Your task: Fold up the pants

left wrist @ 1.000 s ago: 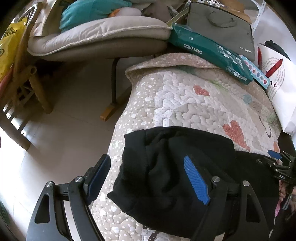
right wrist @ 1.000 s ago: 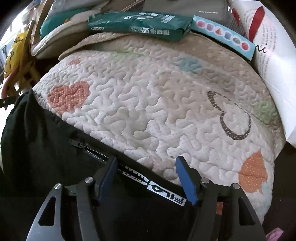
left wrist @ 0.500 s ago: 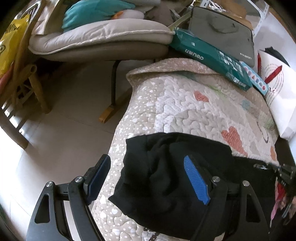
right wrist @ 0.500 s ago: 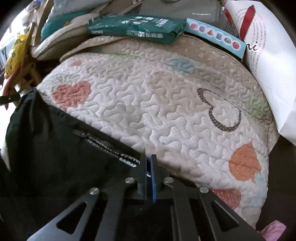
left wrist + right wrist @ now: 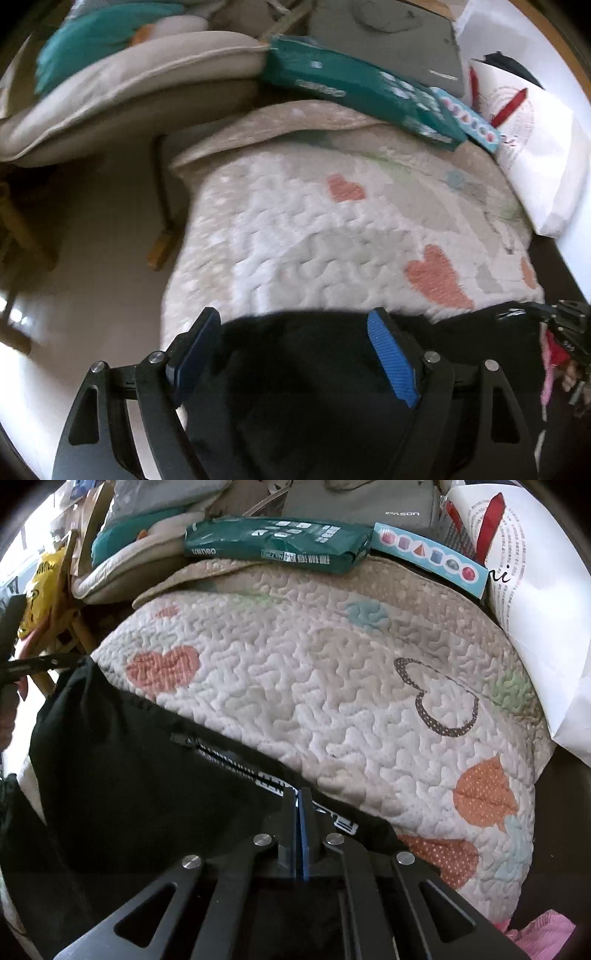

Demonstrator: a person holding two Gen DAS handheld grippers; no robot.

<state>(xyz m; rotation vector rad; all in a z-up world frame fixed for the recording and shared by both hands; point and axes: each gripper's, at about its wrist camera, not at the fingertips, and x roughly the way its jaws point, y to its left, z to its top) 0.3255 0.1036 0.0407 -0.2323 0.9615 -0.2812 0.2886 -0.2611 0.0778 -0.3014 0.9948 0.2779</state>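
Note:
Black pants (image 5: 314, 387) lie along the near edge of a quilted heart-print bedspread (image 5: 332, 229). My left gripper (image 5: 291, 354) is open, its blue pads on either side of the pants' bunched left end, just above the cloth. In the right wrist view my right gripper (image 5: 298, 805) is shut on the pants (image 5: 147, 775) at the edge with the white-lettered zipper band. The right gripper also shows at the right edge of the left wrist view (image 5: 565, 325).
A green paper pack (image 5: 277, 542), a light-blue box (image 5: 432, 557), a grey laptop bag (image 5: 362, 502) and a white paper bag (image 5: 535, 590) sit at the quilt's far edge. A cushioned chair (image 5: 122, 88) stands left, over bare floor (image 5: 92, 258).
My right gripper closed on the pants' zipper edge. My left gripper moved forward and down over the pants' left end, still open; its view is blurred by motion.

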